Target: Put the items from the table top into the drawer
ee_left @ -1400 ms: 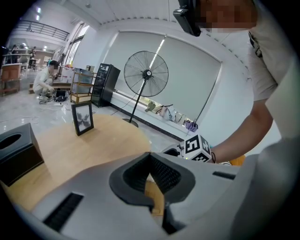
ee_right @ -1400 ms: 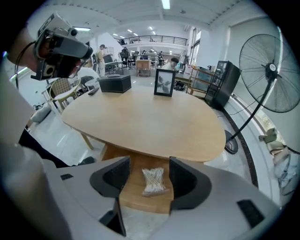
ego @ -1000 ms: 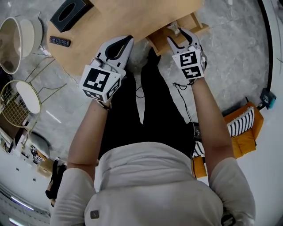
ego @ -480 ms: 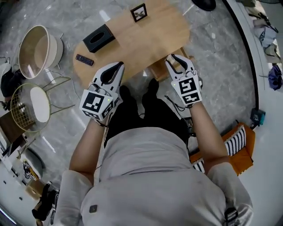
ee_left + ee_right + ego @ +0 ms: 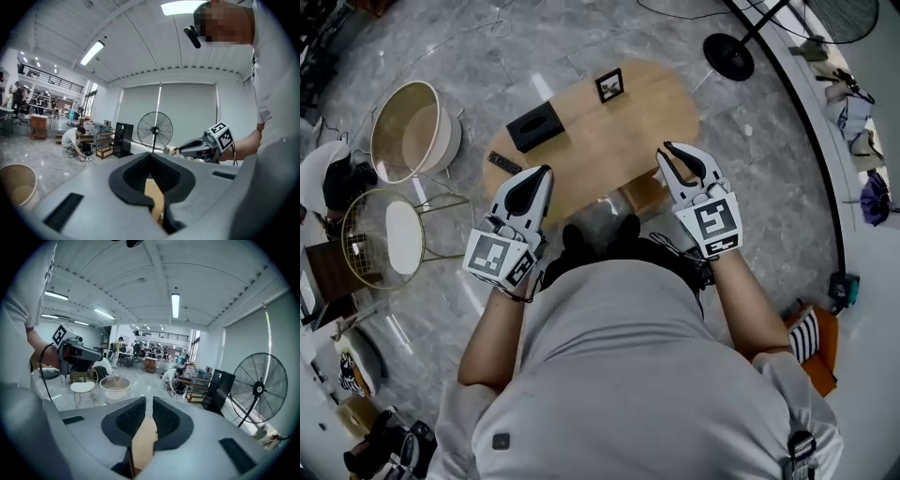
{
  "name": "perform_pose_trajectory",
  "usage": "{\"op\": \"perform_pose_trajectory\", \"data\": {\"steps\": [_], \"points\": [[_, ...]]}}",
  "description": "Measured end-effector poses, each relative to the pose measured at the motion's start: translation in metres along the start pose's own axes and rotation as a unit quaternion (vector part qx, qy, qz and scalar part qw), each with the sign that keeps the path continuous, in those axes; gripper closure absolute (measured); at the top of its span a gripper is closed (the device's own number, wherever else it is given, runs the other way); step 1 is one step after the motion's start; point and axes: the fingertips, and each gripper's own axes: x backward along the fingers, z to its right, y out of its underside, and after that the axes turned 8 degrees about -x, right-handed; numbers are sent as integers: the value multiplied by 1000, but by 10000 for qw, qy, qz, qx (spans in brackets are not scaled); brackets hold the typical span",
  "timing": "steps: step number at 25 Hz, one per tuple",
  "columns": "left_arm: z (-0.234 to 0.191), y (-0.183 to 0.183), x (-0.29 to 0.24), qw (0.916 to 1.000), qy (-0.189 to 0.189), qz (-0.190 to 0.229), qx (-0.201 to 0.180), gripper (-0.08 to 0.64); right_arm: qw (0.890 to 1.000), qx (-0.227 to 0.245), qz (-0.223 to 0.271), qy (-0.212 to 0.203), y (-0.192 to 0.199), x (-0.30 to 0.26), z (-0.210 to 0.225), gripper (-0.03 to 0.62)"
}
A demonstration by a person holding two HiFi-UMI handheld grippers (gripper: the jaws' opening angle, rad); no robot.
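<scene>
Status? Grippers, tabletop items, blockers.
Left gripper shut, empty. Right gripper just closing, slim gap, empty. Tissue box, picture frame, remote on table. Path down looks clear.

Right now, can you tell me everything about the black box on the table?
The black box is a long block with flat sides, dark all over, with a slot in its top, like a tissue box. I see nothing poking out. It lies flat on the wooden table, toward its left end in the head view, turned slantwise. Only the table touches it. A remote lies close by, apart from it.
</scene>
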Motion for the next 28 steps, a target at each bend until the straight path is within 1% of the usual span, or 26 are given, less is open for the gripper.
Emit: {"op": "perform_pose_trajectory", "data": {"steps": [4,8,12,15,18,22,25,28], "points": [[5,-26,9,9993,-298,192,-91,551,9989,102,441,-116,-31,17,7,541],[2,-40,17,9974,-642,296,-114,551,9963,269,729,-355,-56,23,12,557],[-3,-50,22,9943,-994,358,-120,551,9935,341,843,-688,-71,16,18,561],[-11,-52,30,9920,-1203,369,-87,551,9923,354,765,-906,-78,6,12,562],[-25,-51,48,9898,-1364,391,-108,551,9886,495,896,-1108,-89,-10,-5,561],[-44,-45,85,9864,-1583,438,-70,551,9852,604,915,-1316,-103,-29,-42,562],[-65,-40,121,9840,-1722,464,-29,551,9839,650,929,-1384,-116,-45,-76,563],[-85,-36,157,9831,-1765,482,-3,551,9839,661,931,-1375,-131,-57,-111,563]]}}
